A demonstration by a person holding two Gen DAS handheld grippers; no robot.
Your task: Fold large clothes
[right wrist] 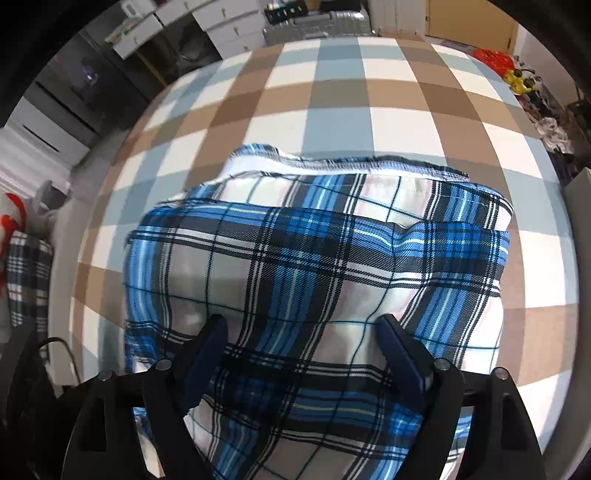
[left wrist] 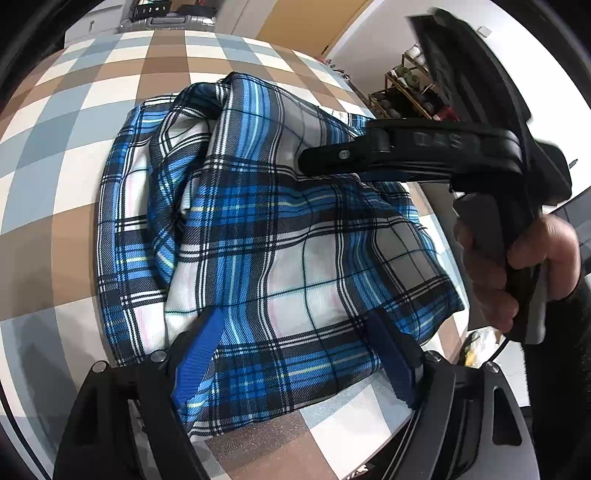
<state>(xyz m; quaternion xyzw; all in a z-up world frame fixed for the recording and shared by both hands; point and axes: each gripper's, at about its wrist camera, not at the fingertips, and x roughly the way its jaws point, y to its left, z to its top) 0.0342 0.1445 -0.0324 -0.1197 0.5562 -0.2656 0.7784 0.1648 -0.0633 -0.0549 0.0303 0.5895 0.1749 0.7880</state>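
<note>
A blue, white and black plaid garment [left wrist: 258,229] lies bunched and partly folded on a surface with a brown, grey and white checked cover [left wrist: 66,155]. My left gripper [left wrist: 295,317] hangs over the garment's near edge. Its blue pads [left wrist: 199,354] stand wide apart with cloth lying between them, not pinched. A hand [left wrist: 517,266] holds the right gripper at the right, and one black finger [left wrist: 343,155] reaches over the cloth. In the right wrist view the right gripper [right wrist: 301,321] is open above the garment [right wrist: 317,258], whose stitched hem [right wrist: 351,164] faces away.
The checked cover [right wrist: 332,92] extends well beyond the garment. A shoe rack [left wrist: 406,92] stands past the surface's right edge. A grey suitcase [right wrist: 317,22] and white drawers [right wrist: 221,26] are at the back. Another plaid cloth [right wrist: 26,277] lies off to the left.
</note>
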